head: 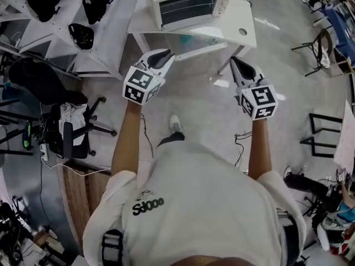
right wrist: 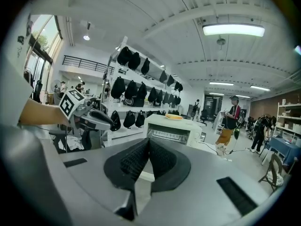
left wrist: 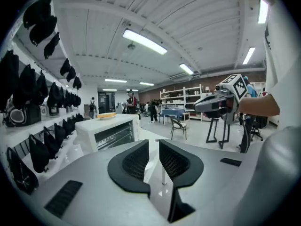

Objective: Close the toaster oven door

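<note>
The white toaster oven (head: pixel 186 7) stands on a white table (head: pixel 241 26) at the top of the head view, its racks showing through the front. Its glass door (head: pixel 194 36) appears folded down and open. Both grippers hang in the air short of the table, apart from the oven. My left gripper (head: pixel 166 54) holds its jaws a narrow gap apart with nothing between them (left wrist: pixel 154 142). My right gripper (head: pixel 234 61) has its pads meeting at the tips, empty (right wrist: pixel 148 140). The oven (left wrist: pixel 110 131) (right wrist: pixel 171 128) lies ahead in both gripper views.
A white rack of black bags (head: pixel 72 15) fills the left. A black office chair (head: pixel 61 121) stands at the lower left beside a wooden panel (head: pixel 75 193). Black stands (head: pixel 321 132) and a folding chair (head: pixel 321 46) are at the right. People stand far off.
</note>
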`<state>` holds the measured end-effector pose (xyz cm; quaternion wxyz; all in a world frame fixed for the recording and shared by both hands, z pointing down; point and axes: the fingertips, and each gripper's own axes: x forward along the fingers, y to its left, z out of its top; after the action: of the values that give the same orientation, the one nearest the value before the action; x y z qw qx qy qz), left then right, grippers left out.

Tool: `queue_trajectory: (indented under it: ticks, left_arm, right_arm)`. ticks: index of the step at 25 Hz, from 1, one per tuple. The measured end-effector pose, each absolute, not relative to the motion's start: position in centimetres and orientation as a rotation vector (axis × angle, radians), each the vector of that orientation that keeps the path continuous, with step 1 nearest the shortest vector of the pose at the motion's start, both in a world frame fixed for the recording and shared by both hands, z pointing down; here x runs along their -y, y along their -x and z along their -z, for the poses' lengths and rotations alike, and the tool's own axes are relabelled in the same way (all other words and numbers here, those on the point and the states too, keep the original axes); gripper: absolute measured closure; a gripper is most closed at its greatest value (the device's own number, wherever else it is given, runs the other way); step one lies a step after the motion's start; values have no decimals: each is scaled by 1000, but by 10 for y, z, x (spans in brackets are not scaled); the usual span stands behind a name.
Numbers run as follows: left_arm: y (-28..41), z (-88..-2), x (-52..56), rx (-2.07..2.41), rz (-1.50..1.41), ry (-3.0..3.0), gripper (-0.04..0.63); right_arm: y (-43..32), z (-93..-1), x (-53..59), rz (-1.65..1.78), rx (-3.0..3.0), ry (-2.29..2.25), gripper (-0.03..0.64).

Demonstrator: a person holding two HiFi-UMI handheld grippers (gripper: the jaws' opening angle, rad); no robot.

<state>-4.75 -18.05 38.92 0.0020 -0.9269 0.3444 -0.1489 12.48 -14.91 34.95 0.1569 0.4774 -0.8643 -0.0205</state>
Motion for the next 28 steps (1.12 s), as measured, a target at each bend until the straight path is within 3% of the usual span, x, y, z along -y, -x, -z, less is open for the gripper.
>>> queue_trajectory:
  ticks: [13, 28]
  left_arm:
    - [57, -516, 240, -1006, 601, 3117, 445]
    - [41, -683, 288, -1169, 774, 3258, 411]
  right_arm:
    - [-92, -410, 238, -181, 2458, -1320, 607]
    - [-91, -540, 290, -314, 2409, -1184, 607]
